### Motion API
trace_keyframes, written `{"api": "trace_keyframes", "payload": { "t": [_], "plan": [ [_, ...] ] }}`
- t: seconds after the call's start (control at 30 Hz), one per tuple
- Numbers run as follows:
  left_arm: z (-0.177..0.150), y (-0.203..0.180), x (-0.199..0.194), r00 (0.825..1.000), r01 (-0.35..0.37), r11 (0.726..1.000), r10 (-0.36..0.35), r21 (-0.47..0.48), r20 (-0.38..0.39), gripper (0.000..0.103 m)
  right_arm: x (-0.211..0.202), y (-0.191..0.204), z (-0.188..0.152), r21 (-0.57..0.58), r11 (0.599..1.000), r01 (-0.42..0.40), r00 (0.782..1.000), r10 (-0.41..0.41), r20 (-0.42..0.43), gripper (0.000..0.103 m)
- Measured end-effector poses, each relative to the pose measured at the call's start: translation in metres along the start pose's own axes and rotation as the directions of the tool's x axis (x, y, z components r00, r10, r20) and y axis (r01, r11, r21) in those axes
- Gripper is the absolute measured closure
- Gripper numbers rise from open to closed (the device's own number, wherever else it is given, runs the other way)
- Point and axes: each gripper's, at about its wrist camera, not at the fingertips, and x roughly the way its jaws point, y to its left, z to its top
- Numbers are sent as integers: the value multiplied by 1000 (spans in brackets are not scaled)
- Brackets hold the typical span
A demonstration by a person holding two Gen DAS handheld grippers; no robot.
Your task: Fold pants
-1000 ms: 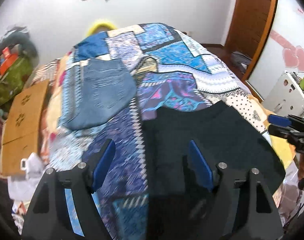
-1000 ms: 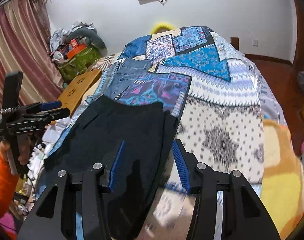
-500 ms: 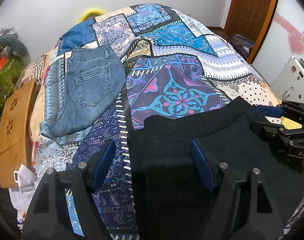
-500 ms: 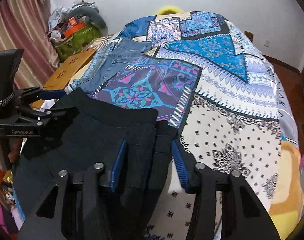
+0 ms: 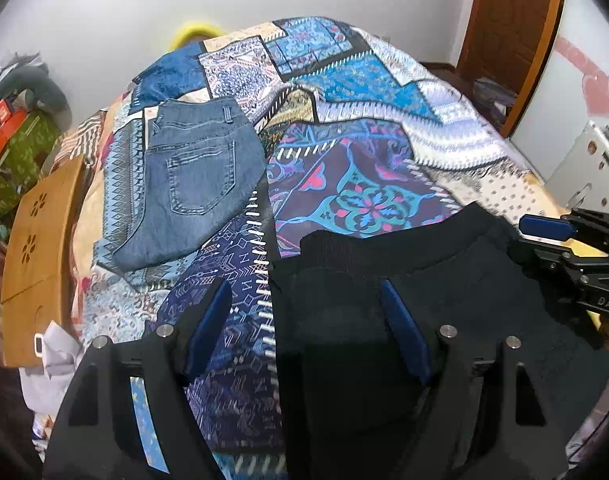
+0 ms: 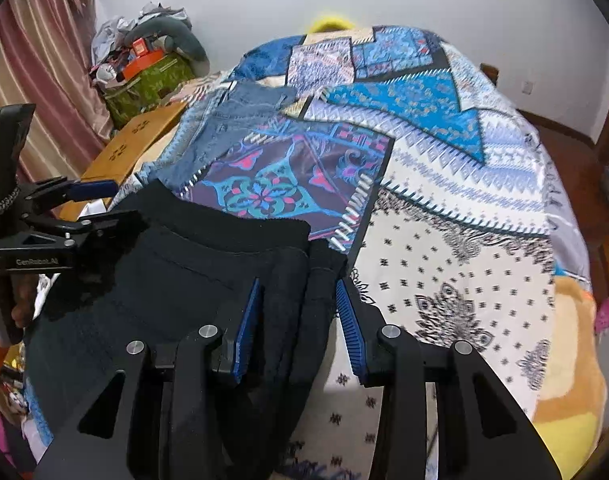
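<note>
Where the black pants (image 5: 424,320) run toward the near edge of the bed, both grippers' frames cover them; legs cut off. Pants lie on the patchwork quilt (image 5: 344,80), ribbed waistband farthest away, fabric dark, folds hard to read. Left gripper (image 5: 304,320): jaws spread, straddling the pants' left edge. Right gripper (image 6: 296,312): jaws apart around a bunched fold, not clenched. Folded jeans (image 5: 192,176) well apart.

A home bedroom: a bed (image 5: 384,92) under a patchwork quilt (image 6: 444,152), folded jeans (image 5: 192,176) on it, a curtain (image 6: 36,80) at one side, a wooden door (image 5: 512,32), and a pile of clutter (image 6: 144,60) against the white wall.
</note>
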Motion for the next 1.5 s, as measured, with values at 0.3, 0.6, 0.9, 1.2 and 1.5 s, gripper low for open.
{"api": "trace_keyframes", "payload": {
  "t": [0.3,0.6,0.9,1.2,1.5],
  "plan": [
    [-17,7,-40,998,61,998,-60,-11,34,5,-47,7,-11,62,998,-23,998,19,67,25],
    [-40,23,-1,973,183,976,-196,-117,-119,5,-26,15,-38,80,995,-57,997,60,-39,21],
    [-32,16,32,917,309,937,-339,-162,-211,5,2,-5,-41,188,969,-161,976,185,-119,21],
    [-23,9,38,895,367,917,-394,-158,-208,25,22,-3,-29,213,948,-235,954,267,-135,43],
    [-26,16,9,921,361,920,-377,-151,-96,61,4,1,-26,198,954,-223,965,245,-95,80]
  ]
}}
